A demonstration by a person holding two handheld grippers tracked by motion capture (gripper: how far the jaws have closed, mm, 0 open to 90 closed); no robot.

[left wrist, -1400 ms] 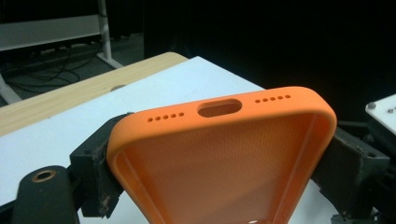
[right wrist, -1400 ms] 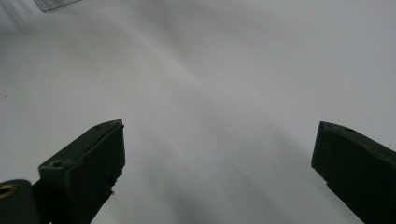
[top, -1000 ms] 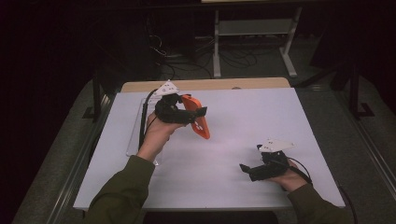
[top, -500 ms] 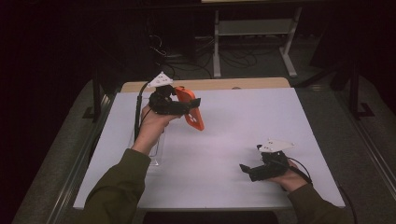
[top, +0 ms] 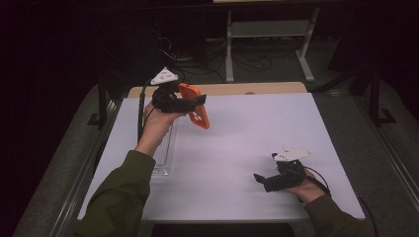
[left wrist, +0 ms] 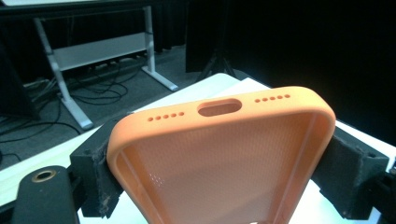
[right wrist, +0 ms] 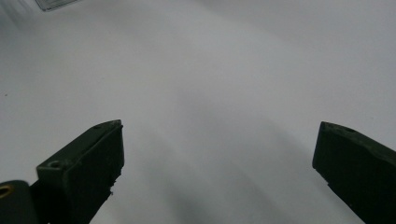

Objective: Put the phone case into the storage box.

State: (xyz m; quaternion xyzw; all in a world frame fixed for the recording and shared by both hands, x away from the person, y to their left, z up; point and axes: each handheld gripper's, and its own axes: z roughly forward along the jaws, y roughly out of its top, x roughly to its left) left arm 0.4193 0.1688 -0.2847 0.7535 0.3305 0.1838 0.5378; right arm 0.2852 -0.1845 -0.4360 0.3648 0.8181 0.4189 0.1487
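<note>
Orange phone case (left wrist: 219, 158), soft matte rubber with rounded corners, dotted lining, an oval port slot flanked by rows of tiny holes. Clamped by its two long edges in the left gripper (top: 190, 104), lifted above the white table (top: 257, 133) at about 10 o'clock, near a clear plastic tray (top: 165, 153). Right gripper (right wrist: 217, 177) at 4 o'clock, spread wide, holding nothing, low over the smooth tabletop.

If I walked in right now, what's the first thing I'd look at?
Your eye would jump to the bright orange rubbery phone case, held up in the air over the far left part of the white table, pinched between the black jaws of the left gripper. Next you'd spot the right gripper, low at the near right with its jaws wide apart and nothing in them. A clear plastic tray lies flat under the left arm.
</note>
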